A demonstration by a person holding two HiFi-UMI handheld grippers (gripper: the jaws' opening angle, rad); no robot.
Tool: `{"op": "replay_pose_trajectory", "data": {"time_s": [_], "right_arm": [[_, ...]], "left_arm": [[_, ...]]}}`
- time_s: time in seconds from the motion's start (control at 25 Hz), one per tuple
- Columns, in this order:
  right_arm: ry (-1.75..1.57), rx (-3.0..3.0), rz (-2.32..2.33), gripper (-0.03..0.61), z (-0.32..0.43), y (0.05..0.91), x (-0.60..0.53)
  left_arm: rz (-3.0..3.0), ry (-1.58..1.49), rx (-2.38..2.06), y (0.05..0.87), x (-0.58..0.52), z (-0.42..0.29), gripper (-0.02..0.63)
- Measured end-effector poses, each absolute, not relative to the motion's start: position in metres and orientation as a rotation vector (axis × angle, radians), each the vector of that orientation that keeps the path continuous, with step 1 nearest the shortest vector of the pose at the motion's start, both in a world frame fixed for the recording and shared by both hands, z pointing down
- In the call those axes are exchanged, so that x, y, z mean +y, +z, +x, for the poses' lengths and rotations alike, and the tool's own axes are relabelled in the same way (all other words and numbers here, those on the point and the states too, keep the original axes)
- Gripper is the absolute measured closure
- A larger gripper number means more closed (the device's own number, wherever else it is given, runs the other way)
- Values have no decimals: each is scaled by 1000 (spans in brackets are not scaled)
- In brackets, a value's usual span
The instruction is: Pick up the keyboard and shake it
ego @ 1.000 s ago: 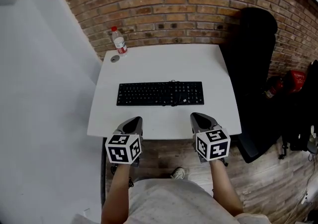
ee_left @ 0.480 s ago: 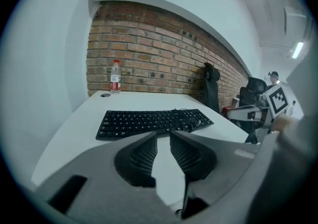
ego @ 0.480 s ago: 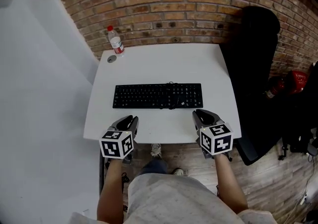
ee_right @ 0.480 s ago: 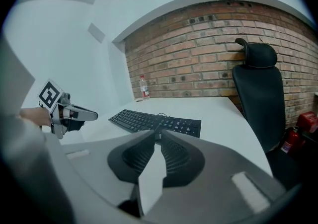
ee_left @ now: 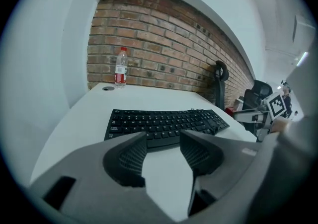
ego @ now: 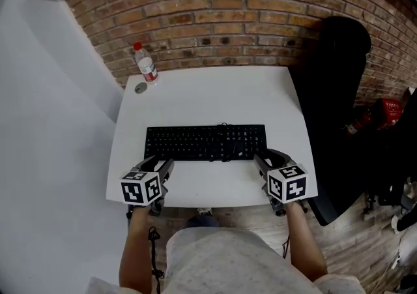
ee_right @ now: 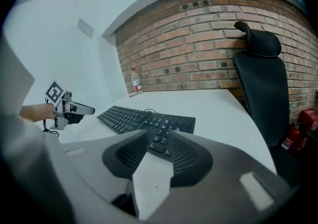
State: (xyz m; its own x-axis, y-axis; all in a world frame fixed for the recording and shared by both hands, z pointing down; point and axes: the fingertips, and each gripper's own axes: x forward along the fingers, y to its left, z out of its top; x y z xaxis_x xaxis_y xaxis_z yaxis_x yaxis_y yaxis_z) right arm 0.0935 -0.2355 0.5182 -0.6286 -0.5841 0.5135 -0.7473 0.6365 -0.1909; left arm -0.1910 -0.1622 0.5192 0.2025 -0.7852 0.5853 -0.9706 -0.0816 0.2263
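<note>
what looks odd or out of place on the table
The keyboard has its cable bunched on top of the keys, right of middle, rather than trailing off. Nothing else stands out; the bottle stands upright.

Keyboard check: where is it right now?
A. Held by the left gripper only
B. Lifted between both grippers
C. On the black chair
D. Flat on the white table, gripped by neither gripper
D: the keyboard lies flat on the table. The left gripper and right gripper sit just short of its near edge. Their jaws have just been opening and stand apart, with only bare tabletop between them.
</note>
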Motion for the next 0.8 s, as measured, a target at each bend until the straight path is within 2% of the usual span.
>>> {"op": "replay_pose_trajectory", "data": {"time_s": [0.52, 0.8], "right_arm": [[646, -2362, 1104, 349, 93, 534, -291], [756, -2306, 1108, 272, 87, 547, -309]], "left_arm": [[1846, 481, -1600, 538, -211, -250, 282], [1807, 511, -1566, 550, -227, -274, 213]]}}
